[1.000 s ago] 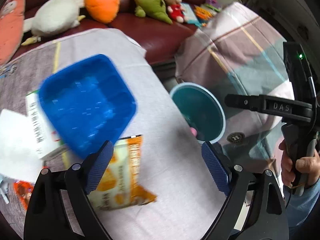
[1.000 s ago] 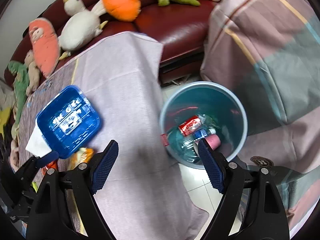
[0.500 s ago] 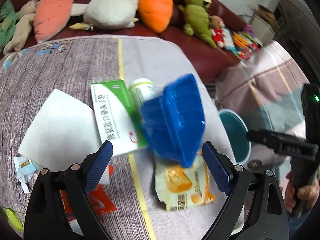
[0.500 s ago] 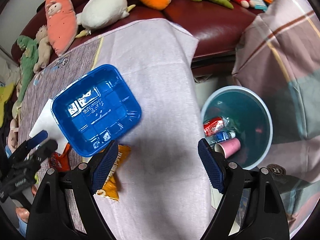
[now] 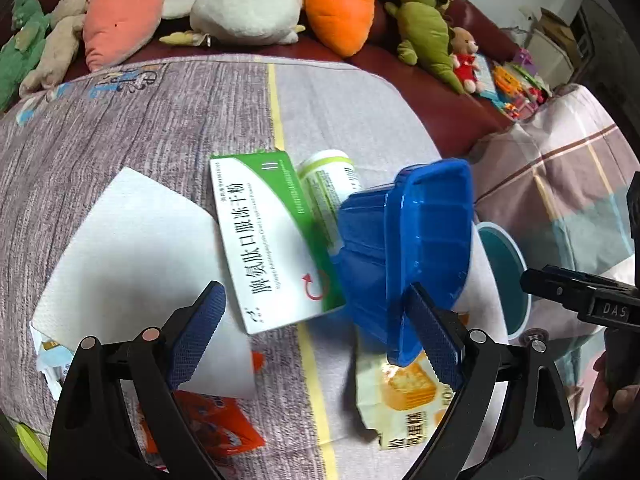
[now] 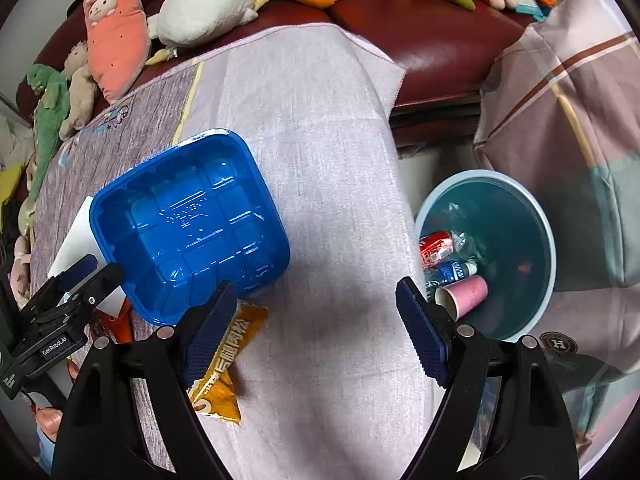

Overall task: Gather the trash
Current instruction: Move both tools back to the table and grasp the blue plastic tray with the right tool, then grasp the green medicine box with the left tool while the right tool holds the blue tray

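Blue plastic tray [image 6: 188, 224] lies on the table [image 6: 332, 184], hollow facing up, overlapping a snack packet [image 6: 224, 364]. Both the left gripper [image 5: 316, 336] and the right gripper [image 6: 312, 328] gape wide, holding nothing. Trash bin [image 6: 536, 216] stands beside the table.

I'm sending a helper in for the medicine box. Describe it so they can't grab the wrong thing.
Start at the cloth-covered table in front of the red sofa. Near its middle lies a flat box, between a white paper sheet and a tipped blue plastic tray. It alone is white with a green edge, black Chinese lettering and a red arrow.
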